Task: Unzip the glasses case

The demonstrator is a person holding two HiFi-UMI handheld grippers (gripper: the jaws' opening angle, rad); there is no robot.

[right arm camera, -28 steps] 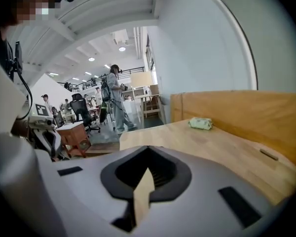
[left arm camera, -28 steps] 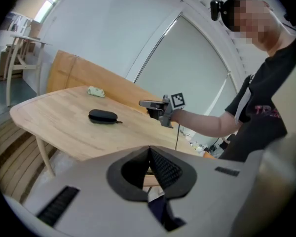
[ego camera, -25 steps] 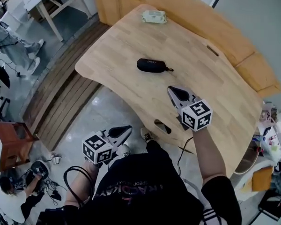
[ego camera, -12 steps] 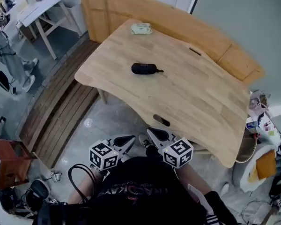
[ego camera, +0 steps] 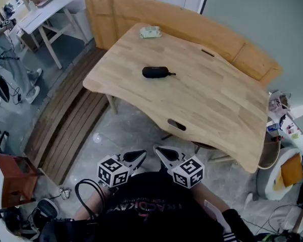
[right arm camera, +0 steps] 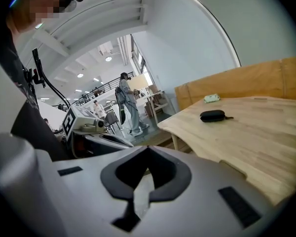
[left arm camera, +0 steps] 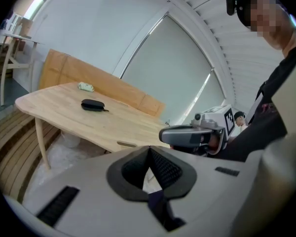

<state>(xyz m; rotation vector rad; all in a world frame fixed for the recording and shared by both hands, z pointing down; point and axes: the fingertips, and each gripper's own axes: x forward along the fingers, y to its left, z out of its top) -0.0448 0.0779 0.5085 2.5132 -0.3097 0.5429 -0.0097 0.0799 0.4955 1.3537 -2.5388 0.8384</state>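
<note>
A black zipped glasses case (ego camera: 156, 72) lies on the wooden table (ego camera: 202, 100), toward its far left part; it also shows as the small dark case (left arm camera: 92, 104) in the left gripper view and the case (right arm camera: 213, 115) in the right gripper view. My left gripper (ego camera: 140, 155) and right gripper (ego camera: 158, 150) are held close to my body, off the table's near edge, side by side and far from the case. Both are shut with nothing between their jaws. From the left gripper view the right gripper (left arm camera: 187, 135) is visible alongside.
A pale green packet (ego camera: 150, 32) lies at the table's far edge. A wooden bench back (ego camera: 166, 14) runs behind the table. White tables (ego camera: 43, 11) and a standing person (right arm camera: 128, 105) are at the left. Clutter and a bin (ego camera: 285, 170) sit at the right. Cables lie on the floor.
My right gripper has pulled back from over the table to my body, next to the left gripper. The left gripper has shifted slightly right. The case has not moved.
</note>
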